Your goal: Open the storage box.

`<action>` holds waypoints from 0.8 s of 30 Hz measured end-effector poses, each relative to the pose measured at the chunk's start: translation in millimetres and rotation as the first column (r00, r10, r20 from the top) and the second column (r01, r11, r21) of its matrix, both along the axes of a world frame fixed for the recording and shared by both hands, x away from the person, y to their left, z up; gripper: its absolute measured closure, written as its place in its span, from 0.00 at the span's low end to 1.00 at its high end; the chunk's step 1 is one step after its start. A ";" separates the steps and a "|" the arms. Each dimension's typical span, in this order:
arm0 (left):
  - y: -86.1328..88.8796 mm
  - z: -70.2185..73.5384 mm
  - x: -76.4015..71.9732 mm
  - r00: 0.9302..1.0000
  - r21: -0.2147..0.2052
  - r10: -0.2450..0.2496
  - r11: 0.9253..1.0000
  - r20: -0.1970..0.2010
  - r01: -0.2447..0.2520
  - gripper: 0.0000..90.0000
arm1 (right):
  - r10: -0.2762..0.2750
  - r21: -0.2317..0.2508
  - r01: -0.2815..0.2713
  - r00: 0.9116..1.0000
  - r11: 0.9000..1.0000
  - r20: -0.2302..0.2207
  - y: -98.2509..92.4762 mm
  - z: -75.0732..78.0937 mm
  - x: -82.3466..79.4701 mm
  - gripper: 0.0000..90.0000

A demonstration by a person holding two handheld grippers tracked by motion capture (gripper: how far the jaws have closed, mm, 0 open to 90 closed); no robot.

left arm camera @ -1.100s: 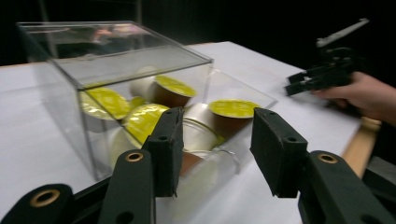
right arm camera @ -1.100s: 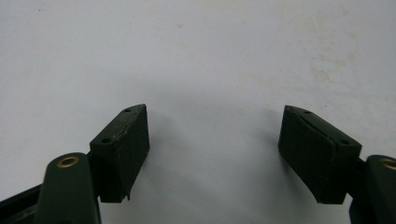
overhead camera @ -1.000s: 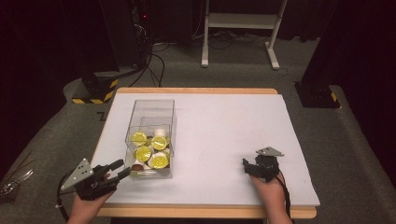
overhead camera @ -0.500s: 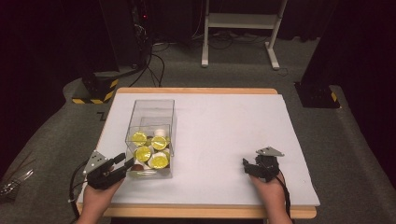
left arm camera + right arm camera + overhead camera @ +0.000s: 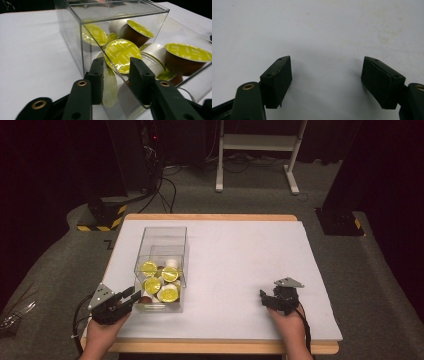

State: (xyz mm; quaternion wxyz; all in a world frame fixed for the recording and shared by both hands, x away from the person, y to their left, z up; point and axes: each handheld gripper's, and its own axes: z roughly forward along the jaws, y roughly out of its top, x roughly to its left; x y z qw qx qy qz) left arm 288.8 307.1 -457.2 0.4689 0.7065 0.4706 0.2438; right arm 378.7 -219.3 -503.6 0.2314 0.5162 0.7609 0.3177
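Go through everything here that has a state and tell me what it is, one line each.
Clear plastic box: upright, top open, holding capsules.
Coffee capsules: piled in the box, yellow-green foil lids sealed.
Left gripper: jaws just been closing, straddling the box's near corner wall; contact unclear.
Right gripper: jaws wide open, nothing between them, over the white table cover.

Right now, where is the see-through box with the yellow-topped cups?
In the high view the clear box sits on the left half of the white table, just ahead of the left claw, whose tips reach its near corner.
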 end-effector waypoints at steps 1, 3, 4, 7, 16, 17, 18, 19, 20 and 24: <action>1.8 -0.1 -0.6 1.000 -0.004 0.000 1.000 -0.002 0.000 0.76 | 0.000 0.000 0.000 1.000 1.000 0.000 0.0 0.0 0.0 0.27; 5.2 -0.5 -0.8 1.000 -0.008 -0.003 1.000 -0.003 0.003 0.78 | 0.000 0.000 0.000 1.000 1.000 0.000 0.0 0.0 0.0 0.27; 5.0 -0.3 -0.8 1.000 -0.007 -0.005 1.000 -0.004 0.005 0.79 | 0.000 0.000 0.000 1.000 1.000 0.000 0.0 0.0 0.0 0.27; 4.1 -0.2 -1.2 1.000 -0.004 -0.004 1.000 -0.003 0.004 0.80 | 0.000 0.000 0.000 1.000 1.000 0.000 0.0 0.0 0.0 0.27; 0.9 -0.5 -6.9 1.000 -0.005 0.019 1.000 -0.002 -0.019 0.81 | -0.001 -0.001 0.001 1.000 1.000 0.000 0.0 0.0 -0.1 0.27; 0.8 -0.5 -7.5 1.000 -0.007 0.017 1.000 -0.003 -0.017 0.81 | 0.000 0.000 0.000 1.000 1.000 0.000 0.0 0.0 -0.1 0.27; 0.6 -0.4 -8.5 1.000 -0.009 0.019 1.000 -0.005 -0.019 0.81 | 0.000 0.001 0.000 1.000 1.000 0.001 0.0 -0.1 0.0 0.27; 0.6 -0.4 -8.5 1.000 -0.009 0.019 1.000 -0.005 -0.019 0.81 | 0.000 0.001 0.000 1.000 1.000 0.001 0.0 -0.1 0.0 0.27; 0.2 -0.3 -9.9 1.000 -0.009 0.018 1.000 -0.006 -0.018 0.81 | 0.000 0.000 0.000 1.000 1.000 0.000 0.0 0.0 0.0 0.27; -0.9 -0.6 -14.4 1.000 -0.022 0.022 1.000 -0.013 -0.023 0.79 | 0.000 0.000 0.000 1.000 1.000 0.000 0.0 0.0 0.0 0.27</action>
